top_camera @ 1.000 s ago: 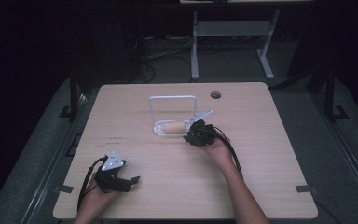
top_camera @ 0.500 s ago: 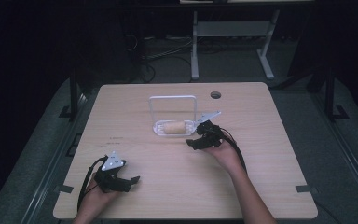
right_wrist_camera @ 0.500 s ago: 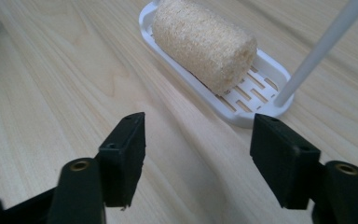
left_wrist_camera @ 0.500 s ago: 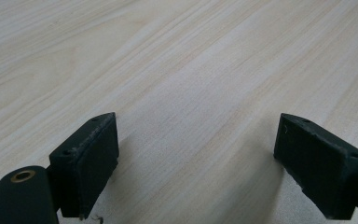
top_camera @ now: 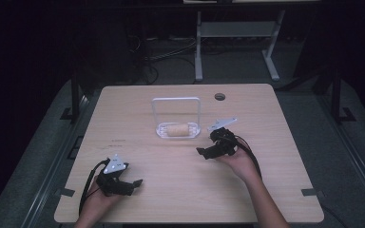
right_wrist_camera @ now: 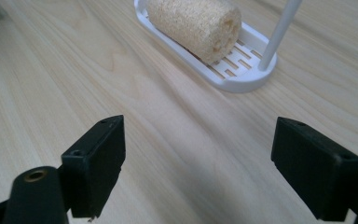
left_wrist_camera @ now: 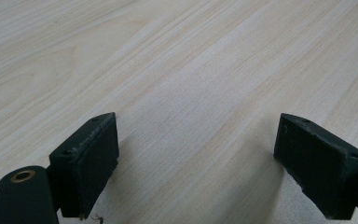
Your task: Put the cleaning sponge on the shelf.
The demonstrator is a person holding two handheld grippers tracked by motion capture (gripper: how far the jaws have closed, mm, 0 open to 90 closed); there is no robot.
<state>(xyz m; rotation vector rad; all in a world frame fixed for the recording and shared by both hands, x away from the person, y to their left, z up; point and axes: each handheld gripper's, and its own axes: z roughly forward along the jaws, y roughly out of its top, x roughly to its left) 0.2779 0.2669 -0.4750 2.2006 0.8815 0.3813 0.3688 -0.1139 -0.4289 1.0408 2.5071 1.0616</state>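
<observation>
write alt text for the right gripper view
A tan, porous loofah roll lies in a white slotted plastic tray on a light wooden table. In front, the right gripper stands with its two black jaws wide open, holding nothing.

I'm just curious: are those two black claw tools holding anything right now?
No. The left gripper and right gripper both have open jaws with bare table between them. The loofah roll lies untouched in its white rack.
</observation>
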